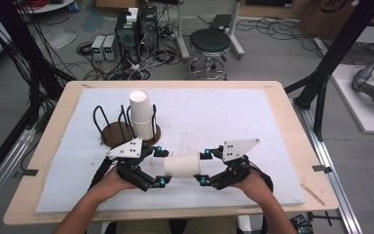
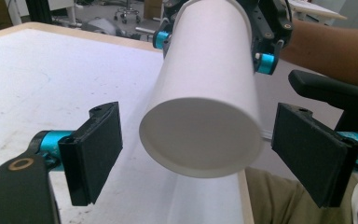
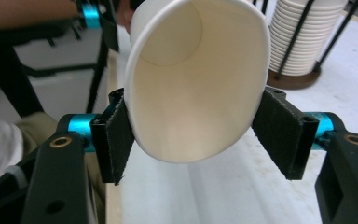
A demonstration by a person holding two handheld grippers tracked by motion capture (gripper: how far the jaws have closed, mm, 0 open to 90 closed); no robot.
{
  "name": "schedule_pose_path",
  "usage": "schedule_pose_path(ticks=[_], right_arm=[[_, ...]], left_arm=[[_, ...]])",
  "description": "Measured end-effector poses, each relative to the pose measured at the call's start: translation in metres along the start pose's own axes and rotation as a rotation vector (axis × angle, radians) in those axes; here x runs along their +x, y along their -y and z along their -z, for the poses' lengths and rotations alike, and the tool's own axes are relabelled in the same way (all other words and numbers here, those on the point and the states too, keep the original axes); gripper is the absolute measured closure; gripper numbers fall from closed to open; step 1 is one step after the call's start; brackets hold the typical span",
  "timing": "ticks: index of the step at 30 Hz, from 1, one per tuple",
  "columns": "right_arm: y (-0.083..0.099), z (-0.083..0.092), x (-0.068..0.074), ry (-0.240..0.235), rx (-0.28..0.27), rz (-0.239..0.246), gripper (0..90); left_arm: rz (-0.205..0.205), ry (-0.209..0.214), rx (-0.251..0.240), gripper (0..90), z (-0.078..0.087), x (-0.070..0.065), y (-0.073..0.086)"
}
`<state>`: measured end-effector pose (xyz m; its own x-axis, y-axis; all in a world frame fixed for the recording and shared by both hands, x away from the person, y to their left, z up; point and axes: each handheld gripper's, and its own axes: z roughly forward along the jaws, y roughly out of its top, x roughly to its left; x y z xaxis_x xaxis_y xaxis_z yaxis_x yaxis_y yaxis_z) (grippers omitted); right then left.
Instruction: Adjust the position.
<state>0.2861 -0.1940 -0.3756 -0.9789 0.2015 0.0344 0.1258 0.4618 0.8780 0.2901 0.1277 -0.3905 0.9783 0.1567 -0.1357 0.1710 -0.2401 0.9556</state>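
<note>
Right gripper view, smooth white paper cup [image 3: 196, 88] — rim squashed oval, black padded right tongs [image 3: 198, 135]

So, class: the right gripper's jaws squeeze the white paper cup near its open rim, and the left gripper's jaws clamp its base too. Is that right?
Not quite. The left gripper is not clamping: in the left gripper view its jaws stand apart from the cup's base with gaps on both sides. The right gripper does squeeze the cup near its open rim.
</note>
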Motion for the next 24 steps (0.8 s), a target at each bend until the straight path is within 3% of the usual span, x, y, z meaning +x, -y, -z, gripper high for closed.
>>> schedule_pose_path(ticks=[4, 7, 12, 18, 24], right_arm=[[-0.012, 0.002, -0.003, 0.032, 0.086, 0.041, 32.0], [-0.025, 0.001, -0.005, 0.036, 0.161, 0.084, 31.8], [-0.044, -0.006, -0.004, 0.038, 0.280, 0.132, 31.7], [-0.062, -0.024, 0.001, 0.024, 0.423, 0.194, 31.0], [-0.067, -0.039, 0.008, 0.008, 0.503, 0.250, 30.8]], left_arm=[[-0.015, -0.010, 0.030, 16.4, 0.003, 0.002, -0.007], [-0.036, -0.030, 0.091, 16.4, 0.004, 0.003, -0.013], [-0.031, -0.033, 0.157, 16.7, -0.002, 0.006, -0.020], [-0.054, -0.013, 0.266, 19.0, -0.014, 0.005, -0.022], [-0.056, 0.020, 0.349, 24.4, -0.024, 0.005, -0.019]])
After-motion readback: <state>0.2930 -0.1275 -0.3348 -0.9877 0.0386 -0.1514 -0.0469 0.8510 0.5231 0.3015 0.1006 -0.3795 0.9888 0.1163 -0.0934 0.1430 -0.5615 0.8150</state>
